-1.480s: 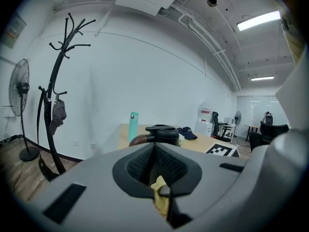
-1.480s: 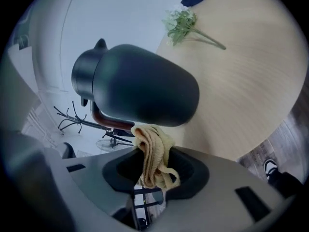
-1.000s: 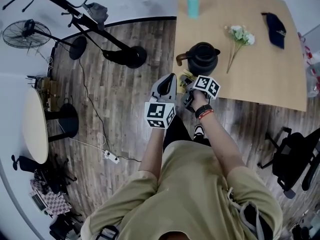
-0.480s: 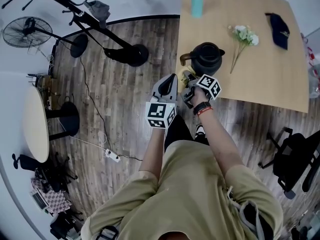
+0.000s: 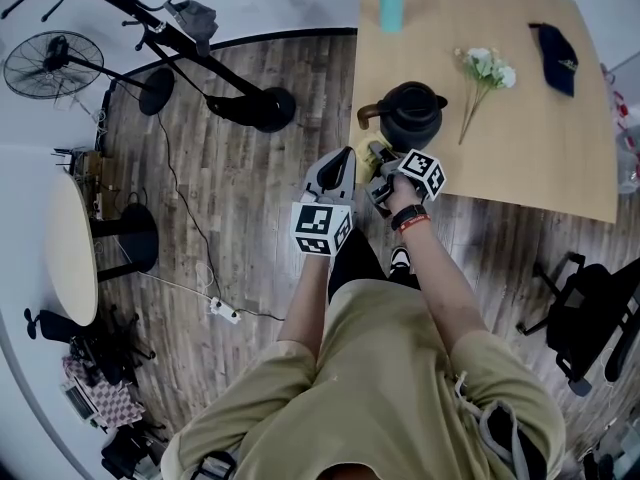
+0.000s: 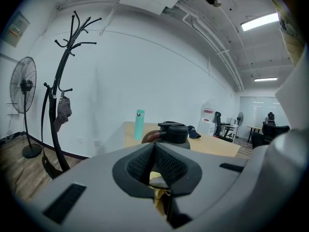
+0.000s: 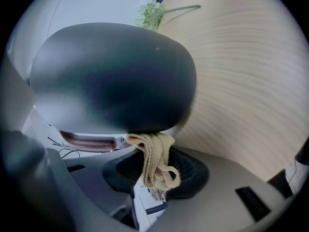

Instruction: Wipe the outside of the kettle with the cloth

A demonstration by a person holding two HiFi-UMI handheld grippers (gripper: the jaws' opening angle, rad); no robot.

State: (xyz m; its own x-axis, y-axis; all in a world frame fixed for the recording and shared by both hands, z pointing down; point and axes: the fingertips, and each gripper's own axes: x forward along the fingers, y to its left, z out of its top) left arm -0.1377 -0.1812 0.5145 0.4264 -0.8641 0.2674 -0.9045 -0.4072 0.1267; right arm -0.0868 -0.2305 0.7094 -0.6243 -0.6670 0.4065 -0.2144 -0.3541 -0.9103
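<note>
A black kettle [image 5: 412, 115] with a brown handle stands near the front left edge of the light wooden table [image 5: 520, 138]. My right gripper [image 5: 379, 155] is shut on a bunched yellow cloth [image 5: 367, 154]. In the right gripper view the cloth [image 7: 153, 162] is pressed against the lower side of the kettle [image 7: 113, 76], which fills the view. My left gripper [image 5: 341, 158] hovers just left of the table edge, beside the right one, shut with nothing in it. In the left gripper view the kettle [image 6: 172, 132] stands ahead beyond the shut pads [image 6: 166, 166].
A teal bottle [image 5: 391, 1] stands at the table's far edge. White flowers [image 5: 482, 68] and a dark cap [image 5: 557, 58] lie to the right of the kettle. A coat stand [image 5: 200, 63] and a fan [image 5: 42, 66] stand on the wooden floor to the left.
My right gripper with the cloth has shifted slightly against the kettle's near side. The left gripper has barely moved.
</note>
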